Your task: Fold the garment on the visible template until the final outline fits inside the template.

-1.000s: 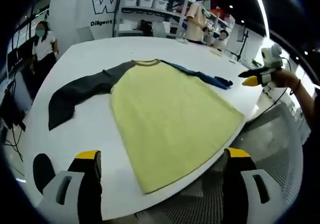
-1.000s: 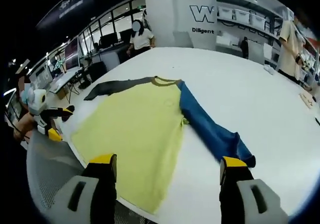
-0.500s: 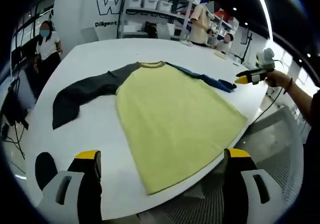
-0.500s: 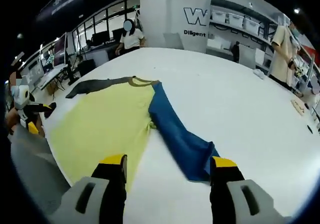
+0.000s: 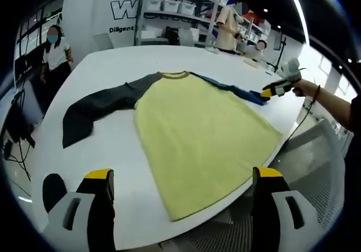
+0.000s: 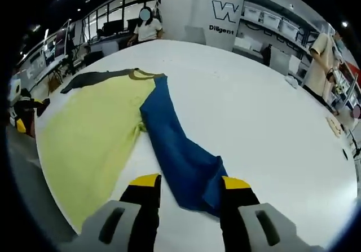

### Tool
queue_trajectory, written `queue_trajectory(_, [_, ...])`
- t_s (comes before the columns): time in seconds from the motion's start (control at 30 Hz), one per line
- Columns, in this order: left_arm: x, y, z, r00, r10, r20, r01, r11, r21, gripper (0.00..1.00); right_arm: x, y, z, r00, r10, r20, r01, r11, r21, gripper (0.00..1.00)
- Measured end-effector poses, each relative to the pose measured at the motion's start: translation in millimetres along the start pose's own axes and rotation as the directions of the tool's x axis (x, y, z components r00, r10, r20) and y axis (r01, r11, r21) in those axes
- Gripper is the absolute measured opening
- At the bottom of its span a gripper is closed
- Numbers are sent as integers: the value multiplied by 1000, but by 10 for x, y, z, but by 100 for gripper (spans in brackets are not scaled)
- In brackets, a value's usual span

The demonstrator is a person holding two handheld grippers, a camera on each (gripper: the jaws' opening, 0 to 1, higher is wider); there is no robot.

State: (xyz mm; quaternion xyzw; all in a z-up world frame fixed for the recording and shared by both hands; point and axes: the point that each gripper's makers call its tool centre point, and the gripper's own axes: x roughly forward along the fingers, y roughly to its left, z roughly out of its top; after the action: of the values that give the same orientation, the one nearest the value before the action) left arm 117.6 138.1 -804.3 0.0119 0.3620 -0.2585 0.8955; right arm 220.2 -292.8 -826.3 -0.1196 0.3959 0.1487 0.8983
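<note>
While nothing is gripped yet, the notes run so:

Shirt (image 5: pixel 197 133): it lies flat and face-down or face-up (I cannot tell which) on the white table (image 5: pixel 113 66), with the yellow body spread toward the near edge and its hem at that edge.
Sleeves: the grey sleeve (image 5: pixel 96 105) trails off to one side with a bend near the cuff; the blue sleeve (image 6: pixel 180 156) runs out the other way, its cuff doubled over.
Template: I cannot make out any marked outline on the table.
Left gripper (image 5: pixel 180 184): jaws spread wide, holding nothing, hovering off the table's near edge with the hem between them in view.
Right gripper (image 6: pixel 186 187): jaws apart, nothing pinched, with the blue cuff lying just ahead between the yellow tips; in the left gripper view it sits low at that cuff (image 5: pixel 269 89).
Risk, pinch: the cuff is doubled, so a shallow bite may catch one layer and let the rest drop and twist.
Risk, drag: the table looks smooth, so pulling the sleeve across may slide the whole body and skew it.
Risk, edge: the hem sits at the rim (very little margin), and a tug toward the person could spill it over.
Materials: soft, matte knit, limp, with a ribbed olive collar (image 5: pixel 172 74); the table is hard and glossy, with a rounded edge.
</note>
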Motion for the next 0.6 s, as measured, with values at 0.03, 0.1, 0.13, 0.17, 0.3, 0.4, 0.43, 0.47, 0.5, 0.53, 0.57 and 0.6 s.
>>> queue_trajectory(0.03, [3, 8, -2, 1000, 3, -1, -3, 1000, 0, 99, 13, 4, -29, 1000, 3, -8, -3, 1000, 8, 31])
queue_trajectory(0.1, [7, 12, -9, 1000, 3, -7, -3, 1000, 5, 99, 36, 2, -74, 1000, 6, -25, -5, 1000, 11, 29])
queue_trajectory(0.13, [10, 1, -20, 1000, -4, -19, 5, 1000, 25, 99, 54, -15, -105, 999, 1, -33, -1, 1000, 15, 27])
queue_trajectory(0.17, [13, -3, -21, 1000, -5, -22, 5, 999, 32, 99, 68, -38, -125, 999, -4, -36, 5, 1000, 21, 24])
queue_trajectory(0.3, [29, -19, 2, 1000, -11, -21, 12, 999, 41, 99, 104, -104, -193, 998, -17, -62, 20, 999, 40, 6])
queue_trajectory(0.4, [29, -23, 40, 1000, -18, -7, 18, 999, 33, 98, 110, -202, -255, 994, -54, -95, 52, 998, -29, 0])
queue_trajectory(0.43, [28, -17, 53, 1000, -14, -2, 14, 999, 38, 98, 108, -202, -255, 994, -53, -93, 52, 998, -18, 0])
queue_trajectory(0.47, [26, -15, 69, 1000, -11, 6, 11, 999, 47, 97, 100, -218, -252, 995, -51, -91, 50, 999, -13, 0])
queue_trajectory(0.5, [24, -14, 75, 1000, -9, 6, 9, 999, 50, 97, 90, -236, -238, 995, -51, -82, 52, 999, 8, 0])
queue_trajectory(0.53, [24, -12, 75, 1000, -8, 5, 7, 999, 53, 97, 78, -255, -228, 996, -52, -78, 54, 998, 19, 0])
queue_trajectory(0.57, [24, -11, 75, 1000, -7, 4, 7, 998, 55, 97, 73, -269, -226, 996, -55, -77, 56, 998, 17, 0])
queue_trajectory(0.6, [23, -10, 76, 1000, -6, 5, 5, 998, 60, 97, 64, -289, -219, 995, -62, -74, 62, 998, 8, 0])
